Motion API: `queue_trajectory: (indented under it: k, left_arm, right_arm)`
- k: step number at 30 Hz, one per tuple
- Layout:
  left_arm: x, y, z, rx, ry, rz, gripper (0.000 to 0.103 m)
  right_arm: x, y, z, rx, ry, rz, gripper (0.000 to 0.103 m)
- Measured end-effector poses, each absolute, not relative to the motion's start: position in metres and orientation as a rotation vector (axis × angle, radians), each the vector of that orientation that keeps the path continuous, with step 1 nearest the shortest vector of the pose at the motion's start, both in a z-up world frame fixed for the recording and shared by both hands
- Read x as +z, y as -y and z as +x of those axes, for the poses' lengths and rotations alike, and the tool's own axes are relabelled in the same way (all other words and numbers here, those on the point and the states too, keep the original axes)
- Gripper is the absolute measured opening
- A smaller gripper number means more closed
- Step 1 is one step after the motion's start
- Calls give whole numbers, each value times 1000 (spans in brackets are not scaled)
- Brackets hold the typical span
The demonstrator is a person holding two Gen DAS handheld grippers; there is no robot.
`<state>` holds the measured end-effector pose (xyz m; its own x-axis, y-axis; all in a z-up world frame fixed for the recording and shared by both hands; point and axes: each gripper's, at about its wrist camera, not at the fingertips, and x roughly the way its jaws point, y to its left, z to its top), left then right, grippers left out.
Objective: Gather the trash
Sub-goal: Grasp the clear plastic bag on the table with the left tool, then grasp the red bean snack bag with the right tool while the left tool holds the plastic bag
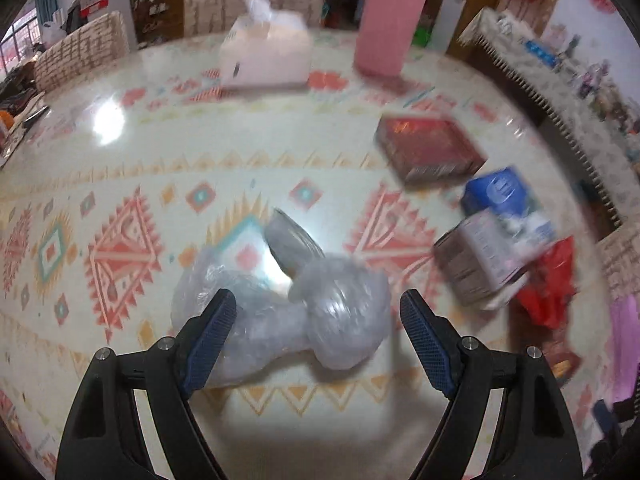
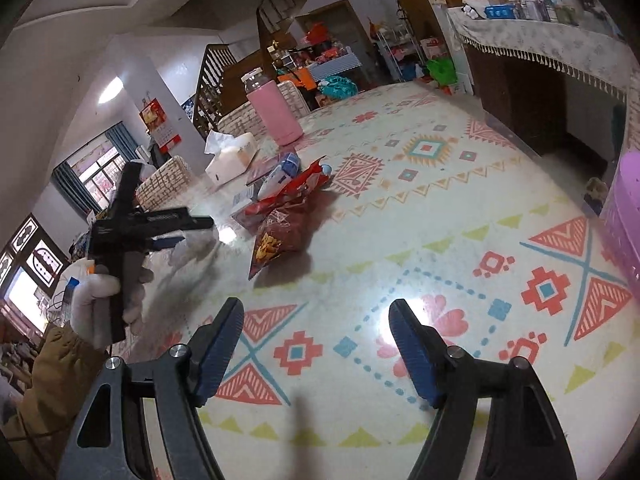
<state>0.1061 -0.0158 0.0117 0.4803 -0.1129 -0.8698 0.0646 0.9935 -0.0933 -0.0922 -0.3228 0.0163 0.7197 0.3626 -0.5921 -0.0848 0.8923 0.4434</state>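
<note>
Clear crumpled plastic wrap [image 1: 280,312] lies on the patterned worktop [image 1: 120,152] directly ahead of the left tool [image 1: 318,312], whose jaws stand released on either side of it, the left pad at the wrap's edge though contact cannot be told through the blur. The wrap's long axis runs roughly across the gap, toward the cartons [image 1: 496,240] on the right. The right tool [image 2: 316,340], likewise released and empty, hovers over bare cloth, well apart from the wrap, so the left hand [image 2: 104,300] looks nearer.

text: none legible | blue carton [image 1: 505,196]: print blurred, perhaps a logo
</note>
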Motion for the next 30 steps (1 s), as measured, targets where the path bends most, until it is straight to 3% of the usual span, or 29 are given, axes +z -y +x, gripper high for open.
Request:
queue_trajectory:
  k: [1, 2, 3, 12, 23, 30]
  left_arm:
    - [13, 17, 102, -99, -1056, -32, 77]
    - [14, 17, 96, -94, -1057, -25, 56]
    - [17, 17, 91, -91, -1057, -26, 45]
    - [42, -3, 15, -237, -973, -267, 44]
    - [39, 1, 0, -298, -904, -246, 44]
    - [40, -1, -7, -307, -884, -251, 44]
  right_arm:
    - [16, 323, -92, 255, -729, 405, 79]
    - [16, 323, -92, 256, -729, 404, 79]
    - [16, 323, -92, 255, -729, 403, 79]
    - [14, 322, -92, 232, -747, 394, 79]
    - [13, 326, -90, 108, -776, 390, 79]
    - [28, 287, -42, 144, -833, 306, 80]
